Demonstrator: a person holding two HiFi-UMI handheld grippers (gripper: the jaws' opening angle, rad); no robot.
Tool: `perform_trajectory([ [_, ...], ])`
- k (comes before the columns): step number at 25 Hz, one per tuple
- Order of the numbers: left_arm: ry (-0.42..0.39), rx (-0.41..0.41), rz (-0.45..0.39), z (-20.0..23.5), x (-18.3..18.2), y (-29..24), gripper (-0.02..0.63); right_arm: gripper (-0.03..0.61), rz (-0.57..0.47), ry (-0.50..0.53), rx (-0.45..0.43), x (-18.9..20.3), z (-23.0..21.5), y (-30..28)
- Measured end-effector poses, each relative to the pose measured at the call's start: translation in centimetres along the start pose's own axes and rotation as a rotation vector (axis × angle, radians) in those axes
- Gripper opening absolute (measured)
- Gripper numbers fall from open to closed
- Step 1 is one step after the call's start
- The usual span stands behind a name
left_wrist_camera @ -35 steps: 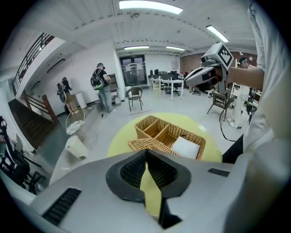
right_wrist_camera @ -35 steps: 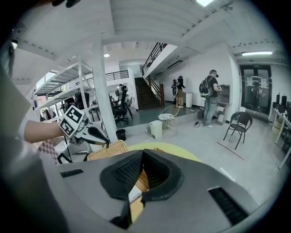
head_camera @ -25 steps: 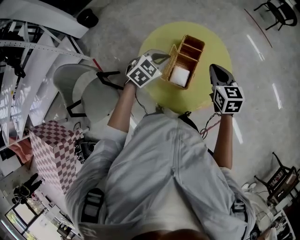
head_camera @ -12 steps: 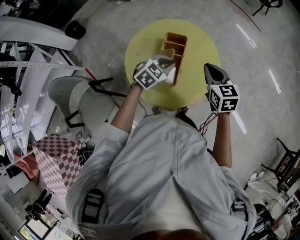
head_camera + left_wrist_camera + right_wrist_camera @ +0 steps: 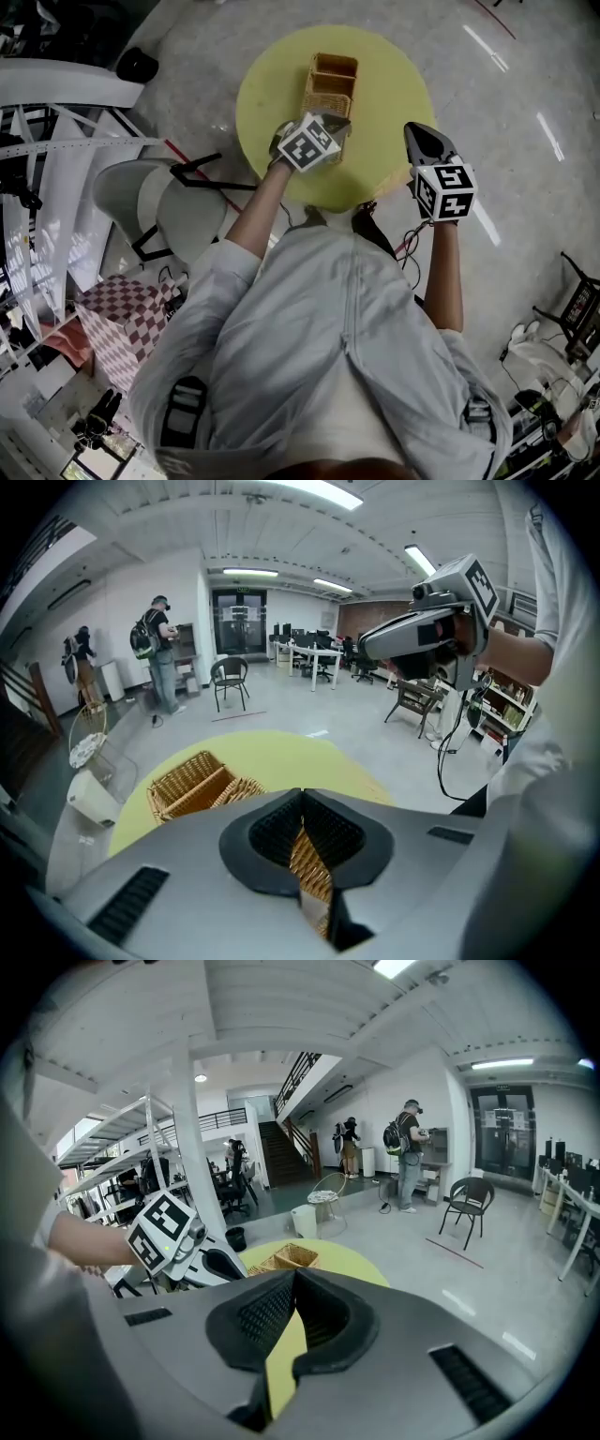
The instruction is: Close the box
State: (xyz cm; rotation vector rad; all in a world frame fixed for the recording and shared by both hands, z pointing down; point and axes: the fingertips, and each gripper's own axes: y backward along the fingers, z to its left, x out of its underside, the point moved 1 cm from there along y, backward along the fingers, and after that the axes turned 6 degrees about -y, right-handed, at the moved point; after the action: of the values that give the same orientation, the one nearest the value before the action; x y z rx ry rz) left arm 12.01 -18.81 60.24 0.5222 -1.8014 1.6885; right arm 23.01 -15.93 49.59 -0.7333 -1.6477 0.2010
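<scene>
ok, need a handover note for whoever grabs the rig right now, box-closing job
Left gripper: shut, nothing clamped, over the near end of the wicker box.
Right gripper: shut, empty, to the box's right, over the edge of the yellow table.
Box: on the table. Its far compartments are open on top and its near end is hidden under the left gripper.
Done: nothing visibly closed.
Left: close the box.
</scene>
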Motion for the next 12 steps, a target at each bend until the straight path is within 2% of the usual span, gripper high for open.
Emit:
perform_trajectory([
  [12,0.076,0.036,0.074,-0.2,2.2,-4.6,0.035,0.023,0.015,-0.029,0.031,1.3,-1.6,0.6],
])
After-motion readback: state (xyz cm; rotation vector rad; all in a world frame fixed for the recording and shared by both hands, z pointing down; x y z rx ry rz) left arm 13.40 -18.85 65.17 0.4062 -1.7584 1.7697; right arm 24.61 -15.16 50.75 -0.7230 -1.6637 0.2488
